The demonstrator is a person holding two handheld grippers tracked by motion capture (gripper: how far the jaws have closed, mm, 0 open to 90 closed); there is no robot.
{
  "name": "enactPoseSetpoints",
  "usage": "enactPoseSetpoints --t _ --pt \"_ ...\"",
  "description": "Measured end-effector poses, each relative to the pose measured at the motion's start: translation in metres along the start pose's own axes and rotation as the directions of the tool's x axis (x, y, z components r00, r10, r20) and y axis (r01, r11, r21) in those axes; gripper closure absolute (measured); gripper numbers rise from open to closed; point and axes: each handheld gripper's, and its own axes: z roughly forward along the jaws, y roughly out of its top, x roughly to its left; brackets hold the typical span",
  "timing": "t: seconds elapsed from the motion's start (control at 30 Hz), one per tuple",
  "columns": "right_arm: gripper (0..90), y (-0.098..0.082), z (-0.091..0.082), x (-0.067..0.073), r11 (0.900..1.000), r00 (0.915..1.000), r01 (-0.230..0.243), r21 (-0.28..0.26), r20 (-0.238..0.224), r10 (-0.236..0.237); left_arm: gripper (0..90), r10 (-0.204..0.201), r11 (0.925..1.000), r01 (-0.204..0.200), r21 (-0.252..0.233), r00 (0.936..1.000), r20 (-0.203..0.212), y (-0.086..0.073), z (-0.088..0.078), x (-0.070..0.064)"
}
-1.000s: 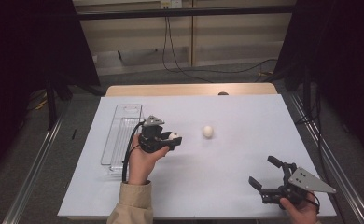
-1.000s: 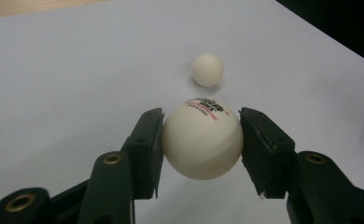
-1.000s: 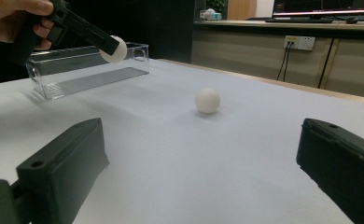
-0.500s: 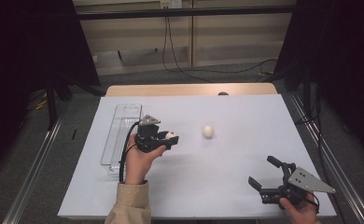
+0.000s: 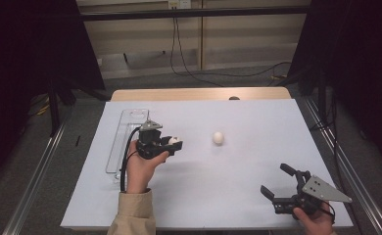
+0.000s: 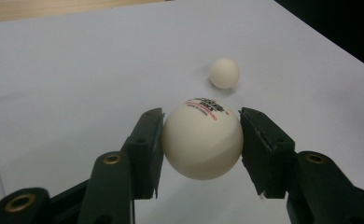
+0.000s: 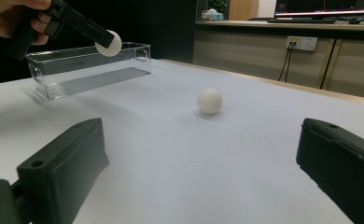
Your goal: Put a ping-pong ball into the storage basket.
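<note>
White tabletop point(image 5: 238, 171): left gripper point(image 5: 172, 144) clamps printed ping-pong ball point(image 6: 202, 139) above the surface, apparently just beside clear tray point(image 5: 125, 139). Second ball point(image 5: 218, 138) lies mid-table. Right gripper point(image 5: 279, 183), jaws wide, holds nothing.

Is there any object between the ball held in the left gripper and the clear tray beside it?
Nothing visible. The left gripper holds the ball above the white table, with the clear tray just beside it. The second ball lies on the opposite side.

Matt white ball point(image 6: 202, 144), clear plastic tray point(image 5: 125, 128)
</note>
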Motion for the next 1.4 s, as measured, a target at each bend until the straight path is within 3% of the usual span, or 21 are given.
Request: enactPoseSetpoints --t 1.4 --pt "1.2 0.0 0.002 0.001 1.0 1.0 0.002 -0.002 -0.007 -0.002 51.2 0.011 0.9999 -0.011 0.003 0.9976 -0.069 -0.003 -0.017 0.014"
